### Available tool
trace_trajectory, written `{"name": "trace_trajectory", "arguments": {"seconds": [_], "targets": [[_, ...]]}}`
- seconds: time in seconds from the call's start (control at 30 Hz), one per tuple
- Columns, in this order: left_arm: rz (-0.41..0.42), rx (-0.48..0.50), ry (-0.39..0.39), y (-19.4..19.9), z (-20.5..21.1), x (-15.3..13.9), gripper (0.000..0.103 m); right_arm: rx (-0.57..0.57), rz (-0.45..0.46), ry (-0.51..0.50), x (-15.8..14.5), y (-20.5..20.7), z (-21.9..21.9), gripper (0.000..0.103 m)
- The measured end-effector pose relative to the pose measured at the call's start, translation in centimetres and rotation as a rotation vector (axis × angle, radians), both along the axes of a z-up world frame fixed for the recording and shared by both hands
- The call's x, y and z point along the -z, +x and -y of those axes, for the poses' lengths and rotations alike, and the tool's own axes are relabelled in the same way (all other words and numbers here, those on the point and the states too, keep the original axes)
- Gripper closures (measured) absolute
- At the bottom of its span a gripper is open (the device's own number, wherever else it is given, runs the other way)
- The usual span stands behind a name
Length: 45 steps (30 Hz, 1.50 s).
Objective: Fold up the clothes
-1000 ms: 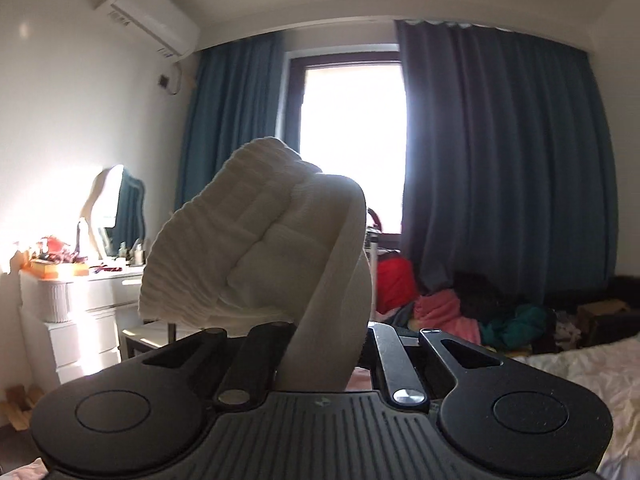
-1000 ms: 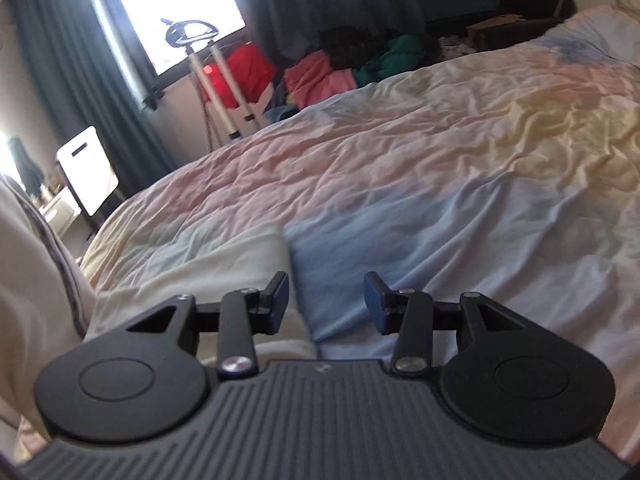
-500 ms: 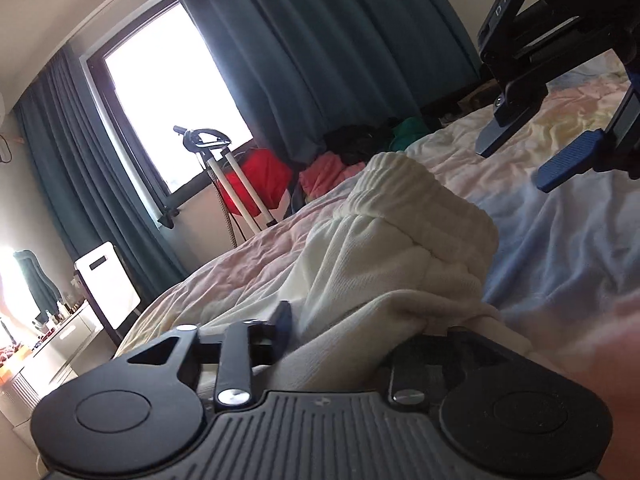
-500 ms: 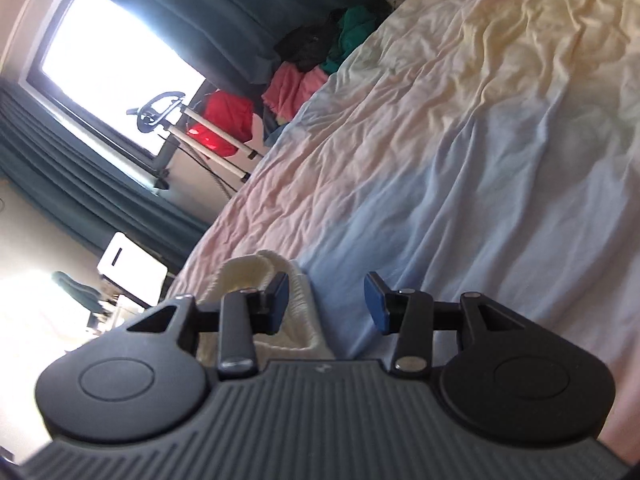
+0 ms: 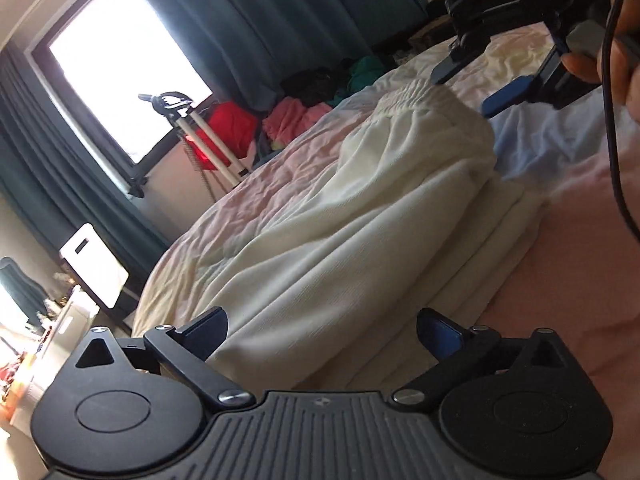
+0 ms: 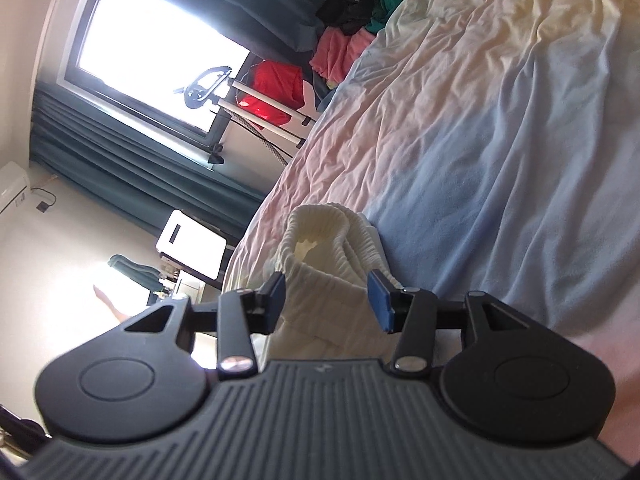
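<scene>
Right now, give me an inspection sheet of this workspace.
Surface: bed, wrinkled pastel duvet.
Job's things: cream garment lying on the bed, elastic waistband at its far end.
Clutter: clothes pile beyond the bed.
Grippers: left gripper jaws opening, cloth between them, pads clear; right gripper jaws opening over the waistband, not pinching.
Cables: black cable hanging by the hand at the right gripper.
Surroundings: window, teal curtains.

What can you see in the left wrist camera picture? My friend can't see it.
A folded cream garment lies on a pastel bedspread, between the left gripper's opening jaws. The right gripper hovers over its far end.
</scene>
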<state>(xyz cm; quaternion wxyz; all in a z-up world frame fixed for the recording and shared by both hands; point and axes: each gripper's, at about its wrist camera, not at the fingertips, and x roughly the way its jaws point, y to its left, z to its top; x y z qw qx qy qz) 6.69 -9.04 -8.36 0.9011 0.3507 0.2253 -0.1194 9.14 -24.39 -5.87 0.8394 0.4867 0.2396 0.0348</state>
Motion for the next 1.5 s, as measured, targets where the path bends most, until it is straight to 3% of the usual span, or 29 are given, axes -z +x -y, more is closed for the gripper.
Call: {"name": "trace_trajectory", "arguments": {"seconds": [0.07, 0.2, 0.33, 0.5, 0.57, 0.63, 0.73, 0.83, 0.93, 1.1, 1.2, 1.23, 1.27, 1.5], "targets": [[0.008, -0.088, -0.043, -0.9, -1.9, -0.1, 0.001, 0.016, -0.017, 0.020, 0.2, -0.2, -0.1, 0.015], [0.044, -0.229, -0.102, -1.3, -4.3, -0.7, 0.001, -0.029, -0.062, 0.080, 1.3, 0.1, -0.7, 0.015], [0.046, -0.367, -0.193, -1.1, -6.2, -1.8, 0.002, -0.083, -0.119, 0.064, 2.2, 1.6, -2.4, 0.015], [-0.001, -0.489, -0.476, -1.6, -10.6, -3.7, 0.001, -0.046, -0.058, -0.119, 1.6, 3.5, -4.2, 0.016], [-0.007, -0.522, -0.587, -2.3, -12.1, -4.4, 0.002, -0.053, -0.023, -0.200, 1.1, 3.9, -4.8, 0.039], [-0.024, -0.557, -0.712, -3.2, -13.5, -4.9, 0.003, -0.050, 0.021, -0.208, 0.4, 3.2, -4.6, 0.050], [-0.072, -0.621, -0.896, -3.6, -15.8, -4.5, 0.003, -0.043, 0.090, -0.211, -0.8, 2.0, -4.3, 0.055], [-0.130, -0.666, -1.004, -3.1, -17.2, -3.4, 0.003, -0.033, 0.079, -0.256, -0.9, 0.8, -4.2, 0.055], [-0.179, -0.705, -1.042, -2.2, -17.8, -2.2, 0.002, -0.033, -0.038, -0.273, 1.0, 0.7, -4.3, 0.055], [-0.235, -0.760, -1.110, -1.2, -18.8, -0.8, 0.002, -0.045, -0.044, -0.217, 2.1, 0.8, -4.0, 0.052], [-0.240, -0.779, -1.122, -1.4, -19.1, -0.7, 0.002, -0.052, -0.086, -0.185, 2.6, 0.9, -4.0, 0.037], [-0.243, -0.784, -1.126, -1.5, -19.2, -0.6, 0.002, -0.048, -0.105, -0.175, 2.8, 0.9, -3.9, 0.024], [-0.245, -0.789, -1.129, -1.6, -19.3, -0.6, 0.002, -0.045, -0.123, -0.166, 3.0, 0.9, -3.8, 0.020], [-0.247, -0.824, -1.162, -2.0, -19.8, -0.6, 0.002, -0.142, -0.172, 0.052, 5.2, 1.9, -3.1, 0.018]]}}
